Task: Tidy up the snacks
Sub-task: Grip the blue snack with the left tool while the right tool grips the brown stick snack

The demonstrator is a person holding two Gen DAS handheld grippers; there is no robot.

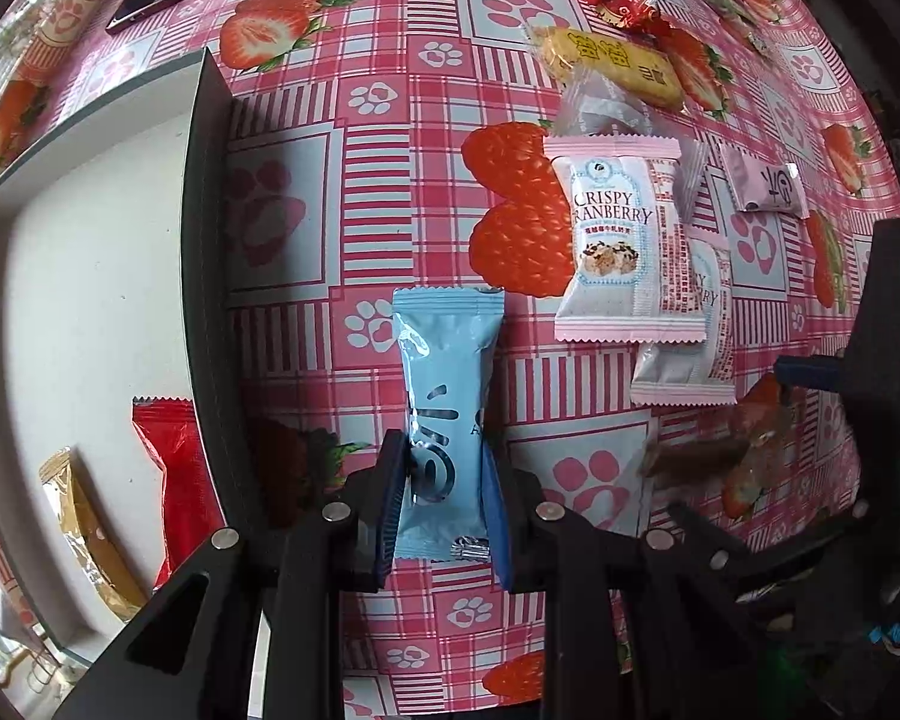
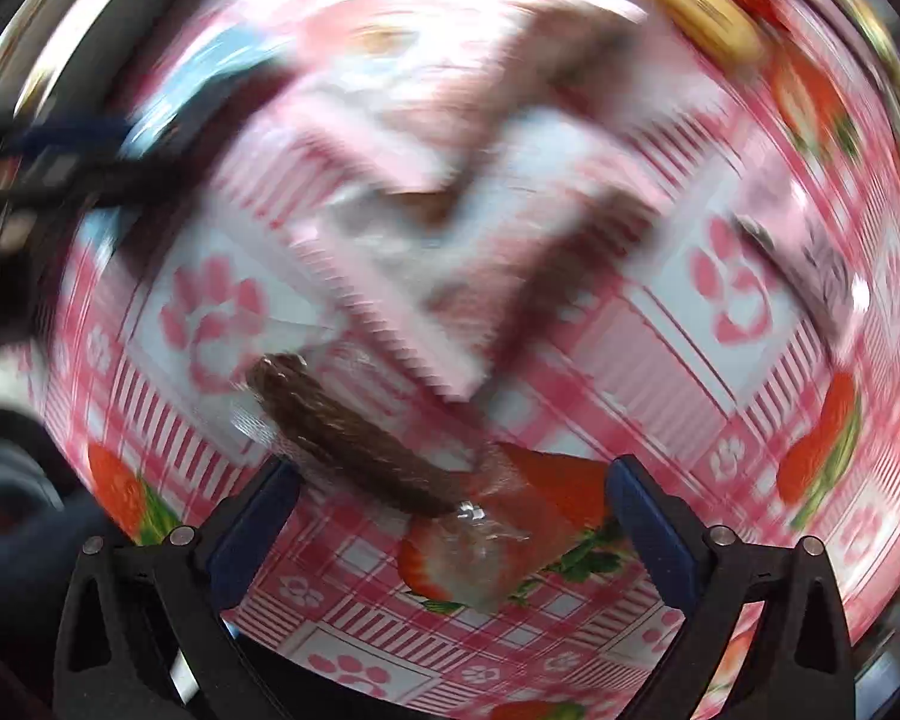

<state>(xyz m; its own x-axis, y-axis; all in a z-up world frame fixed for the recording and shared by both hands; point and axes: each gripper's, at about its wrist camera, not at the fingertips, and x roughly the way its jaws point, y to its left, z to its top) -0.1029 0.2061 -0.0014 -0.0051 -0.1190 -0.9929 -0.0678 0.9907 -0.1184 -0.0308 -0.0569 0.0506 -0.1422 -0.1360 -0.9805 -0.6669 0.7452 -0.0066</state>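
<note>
While my left gripper (image 1: 444, 480) pinches it near its lower end, the blue pack (image 1: 444, 414) stands lengthwise along the fingers, over the cloth (image 1: 390, 60) and just right of the tray (image 1: 207, 300).

Item, blue pack: pale blue glossy wrapper, crimped at both ends, dark curved print partly hidden by the pads; pressed in where the jaws squeeze.

Item, tray: white floor, dark wall. Inside lie a red pack (image 1: 177, 468) and a gold pack (image 1: 84, 534).

Item, cranberry pack (image 1: 621, 240): pink and white, lettered "CRISPY CRANBERRY", lying flat to the right, overlapping a second like it (image 1: 690, 348).

Item, yellow biscuit (image 1: 612, 63): clear wrap, farther off, beside a red sweet (image 1: 624, 3).

Item, small pink pack (image 1: 765, 180): far right.

Item, brown bar (image 2: 354, 438): ridged, in clear wrap, lying on the cloth (image 2: 570, 612) between my right gripper's (image 2: 453, 531) fingers, which are spread wide; that view is badly blurred, so the bar is probably not touched on the right side.
</note>
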